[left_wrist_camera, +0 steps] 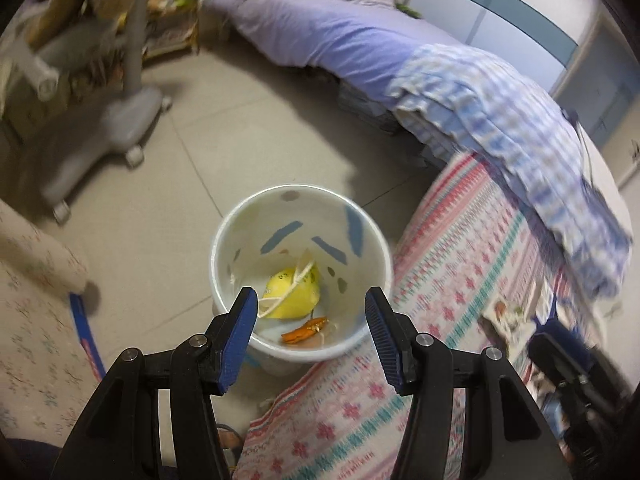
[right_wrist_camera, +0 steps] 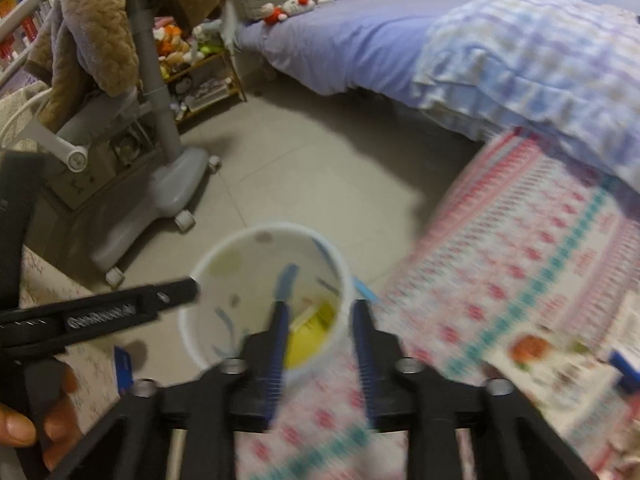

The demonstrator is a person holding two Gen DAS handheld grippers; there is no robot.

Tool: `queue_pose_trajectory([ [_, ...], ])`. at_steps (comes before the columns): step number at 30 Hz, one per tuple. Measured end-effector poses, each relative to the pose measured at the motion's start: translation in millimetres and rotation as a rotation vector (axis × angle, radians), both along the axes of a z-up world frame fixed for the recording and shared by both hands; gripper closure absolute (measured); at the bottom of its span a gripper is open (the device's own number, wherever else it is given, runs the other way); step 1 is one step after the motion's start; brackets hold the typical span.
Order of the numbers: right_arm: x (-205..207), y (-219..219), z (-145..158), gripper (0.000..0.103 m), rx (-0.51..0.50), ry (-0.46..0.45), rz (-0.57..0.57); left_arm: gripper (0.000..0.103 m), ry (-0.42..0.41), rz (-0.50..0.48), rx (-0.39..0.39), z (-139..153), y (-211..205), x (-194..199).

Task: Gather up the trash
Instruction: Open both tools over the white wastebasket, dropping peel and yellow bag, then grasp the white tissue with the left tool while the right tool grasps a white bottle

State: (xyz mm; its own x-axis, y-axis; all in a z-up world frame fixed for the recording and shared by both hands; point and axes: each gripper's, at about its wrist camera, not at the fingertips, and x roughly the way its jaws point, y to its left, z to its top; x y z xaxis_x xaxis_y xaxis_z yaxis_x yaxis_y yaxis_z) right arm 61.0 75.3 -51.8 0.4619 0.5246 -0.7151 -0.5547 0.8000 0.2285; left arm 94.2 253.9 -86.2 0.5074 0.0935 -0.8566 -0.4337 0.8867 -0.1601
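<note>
1. The left claw point(left_wrist_camera: 308, 312) is being held wide apart and empty over the near rim of the white waste bin point(left_wrist_camera: 224, 240), which is standing on the tiled floor point(left_wrist_camera: 260, 140) just beside the edge of the patterned blanket point(left_wrist_camera: 460, 280).
2. The right claw point(right_wrist_camera: 320, 332) is being held partly apart, at a moderate gap, with nothing seen between its pads; its view is being blurred by motion.
3. The trash is lying at the bottom of the bin: a yellow crumpled wrapper point(left_wrist_camera: 294, 294) with pale strings across it, and an orange scrap point(left_wrist_camera: 306, 332) nearer the close wall.
4. Since both claws are being crowded toward the same rim, a knock is judged possible; the bin looks light and thin-walled, so it could be tipped and its contents spilled onto the floor.
5. The blanket's edge is hanging close to the bin, so it could be snagged by a pad, judging from the soft, loose folds.
6. Any flat paper such as the illustrated booklet point(right_wrist_camera: 560, 364) on the blanket is judged hard to pinch, being thin against yielding fabric.
7. The bin is being seen as a smooth, round, glossy plastic tub with blue brush-stroke marks inside; the claw pads are ribbed and blue.
</note>
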Motion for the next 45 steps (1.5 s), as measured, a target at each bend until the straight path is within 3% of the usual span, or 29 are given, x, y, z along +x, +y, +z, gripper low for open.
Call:
queue_pose_trajectory([
  [3, -8, -38, 9, 0.054, -0.016, 0.015, -0.007, 0.038, -0.01, -0.059, 0.055, 12, -29, -6],
  [6, -16, -78, 20, 0.041, -0.014, 0.044, -0.04, 0.038, -0.022, -0.135, 0.072, 23, -61, -10],
  [8, -21, -104, 29, 0.037, -0.004, 0.053, -0.069, 0.037, -0.031, -0.185, 0.076, 29, -82, -13],
  [14, -40, -183, 50, 0.017, 0.044, -0.033, -0.215, 0.037, -0.003, -0.341, 0.038, 26, -140, -8],
  [19, -33, -248, 33, 0.017, 0.064, 0.038, -0.415, 0.037, 0.022, -0.469, 0.036, 18, -190, 0],
  [25, -25, -281, 37, 0.017, 0.028, 0.038, -0.476, 0.037, 0.063, -0.66, 0.033, -5, -259, 12],
  [31, -18, -321, 26, 0.017, 0.024, 0.118, -0.588, 0.037, 0.107, -0.725, 0.074, -37, -307, 27],
  [36, -14, -360, 16, 0.017, 0.003, 0.2, -0.69, 0.038, 0.109, -0.736, 0.073, -54, -323, 40],
  [37, -13, -365, 12, 0.017, -0.003, 0.215, -0.696, 0.04, 0.109, -0.738, 0.074, -57, -325, 41],
  [39, -12, -379, 8, 0.017, 0.008, 0.246, -0.718, 0.058, 0.131, -0.729, 0.058, -66, -326, 46],
  [40, -11, -389, 6, 0.017, 0.024, 0.261, -0.739, 0.078, 0.14, -0.723, 0.044, -70, -325, 48],
  [45, -5, -428, -19, 0.017, 0.094, 0.387, -0.852, 0.082, 0.099, -0.713, -0.023, -66, -321, 49],
])
